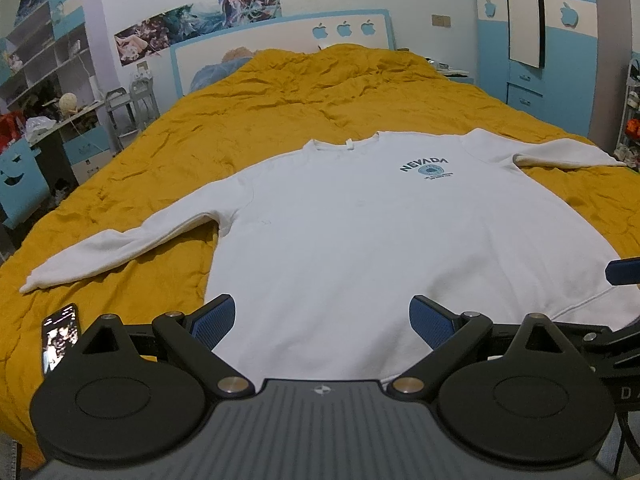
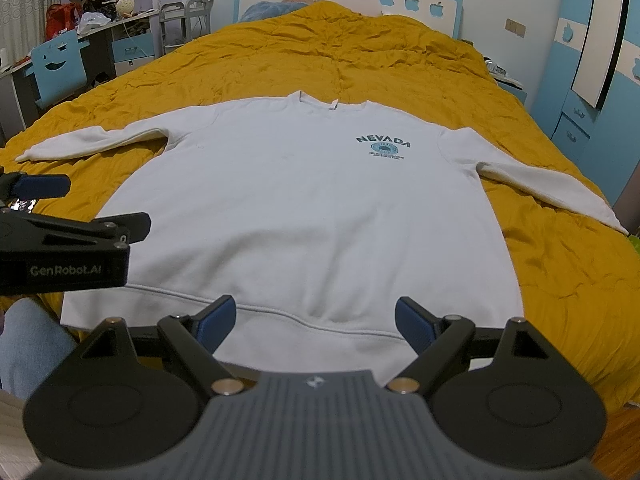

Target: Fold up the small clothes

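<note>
A white sweatshirt (image 1: 360,232) lies flat, print side up, on the yellow bed (image 1: 280,92), both sleeves spread out to the sides. Its long axis runs from the hem, nearest the cameras, up to the collar, which points toward the headboard. The left hand-held gripper (image 1: 322,320) and right hand-held gripper (image 2: 316,320) both hover just over the hem with jaws wide and nothing held. Judging by this layout, folding has not begun. A good start would be pinching a sleeve at the cuff and shoulder, then carrying it across the chest while keeping the body unwrinkled. A phone (image 1: 60,338) lies on the bed just left of the hem, clear of the fabric.
</note>
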The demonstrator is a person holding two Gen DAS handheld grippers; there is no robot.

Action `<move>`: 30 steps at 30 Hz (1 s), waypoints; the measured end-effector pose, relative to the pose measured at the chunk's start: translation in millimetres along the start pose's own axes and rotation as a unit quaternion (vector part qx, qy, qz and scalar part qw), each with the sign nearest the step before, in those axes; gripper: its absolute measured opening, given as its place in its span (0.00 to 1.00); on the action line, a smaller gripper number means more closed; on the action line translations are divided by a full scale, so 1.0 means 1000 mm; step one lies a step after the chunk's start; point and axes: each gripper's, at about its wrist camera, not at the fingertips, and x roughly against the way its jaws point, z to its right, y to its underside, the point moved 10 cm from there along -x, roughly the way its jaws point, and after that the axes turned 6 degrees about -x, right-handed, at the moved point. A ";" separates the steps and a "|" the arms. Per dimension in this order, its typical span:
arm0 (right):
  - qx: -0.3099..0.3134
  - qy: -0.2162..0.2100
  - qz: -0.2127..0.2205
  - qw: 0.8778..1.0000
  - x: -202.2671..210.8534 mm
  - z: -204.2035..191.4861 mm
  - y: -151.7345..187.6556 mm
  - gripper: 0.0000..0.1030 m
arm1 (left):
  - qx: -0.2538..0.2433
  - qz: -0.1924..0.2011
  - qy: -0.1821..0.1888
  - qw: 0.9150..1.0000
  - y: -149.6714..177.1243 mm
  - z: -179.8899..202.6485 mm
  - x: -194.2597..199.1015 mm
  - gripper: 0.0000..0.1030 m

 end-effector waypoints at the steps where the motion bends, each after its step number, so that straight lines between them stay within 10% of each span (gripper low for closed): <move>1: -0.001 -0.001 0.000 1.000 0.000 0.000 0.000 0.80 | 0.000 0.000 0.006 1.000 0.000 -0.001 -0.002 1.00; 11: -0.031 -0.029 0.060 0.997 -0.024 0.024 -0.042 0.80 | 0.098 -0.009 0.037 0.994 -0.011 -0.051 -0.042 1.00; 20: -0.046 -0.015 0.111 0.993 -0.072 0.049 -0.093 0.80 | 0.200 -0.015 -0.010 0.980 -0.017 -0.153 -0.076 1.00; 30: -0.061 -0.032 0.091 0.993 -0.138 0.037 -0.149 0.78 | 0.385 -0.030 -0.038 0.922 0.022 -0.324 -0.100 0.80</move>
